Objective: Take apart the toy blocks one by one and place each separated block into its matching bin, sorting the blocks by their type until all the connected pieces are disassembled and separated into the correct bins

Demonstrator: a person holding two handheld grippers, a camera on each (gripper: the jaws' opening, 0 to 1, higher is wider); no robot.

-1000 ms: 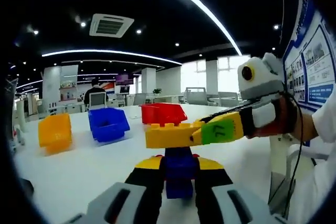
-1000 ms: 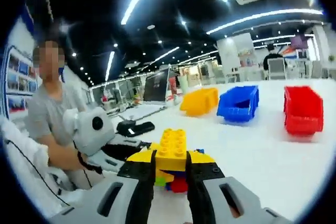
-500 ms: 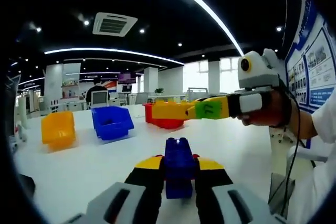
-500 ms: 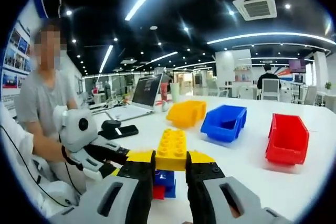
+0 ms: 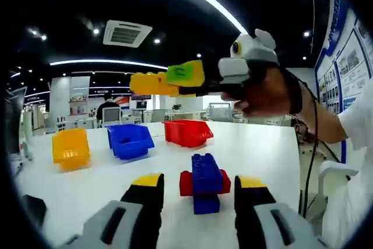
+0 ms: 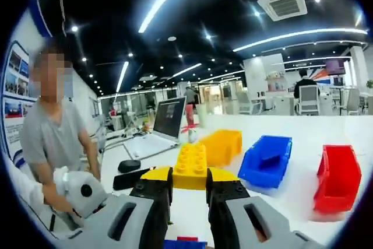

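My left gripper [image 5: 199, 181] is open, its jaws spread wide on either side of a small stack of a blue block [image 5: 205, 172] on a red block [image 5: 186, 182] that rests on the white table [image 5: 99, 179]. My right gripper [image 6: 189, 173] is shut on a yellow block [image 6: 191, 166]. In the left gripper view that right gripper [image 5: 195, 79] is held high above the table with the yellow block [image 5: 152, 83] sticking out to the left. The blue and red stack [image 6: 179, 242] peeks in at the bottom edge of the right gripper view.
Three bins stand in a row on the table: yellow bin [image 5: 70, 147], blue bin [image 5: 129, 139], red bin [image 5: 187, 132]. They also appear as yellow bin [image 6: 224, 144], blue bin [image 6: 268, 160], red bin [image 6: 338, 176]. A laptop [image 6: 168, 119] and a seated person [image 6: 55, 138] are at the left.
The right gripper pulled the yellow block off the blue stack and lifted it high. The left gripper opened and let go of the blue and red stack.
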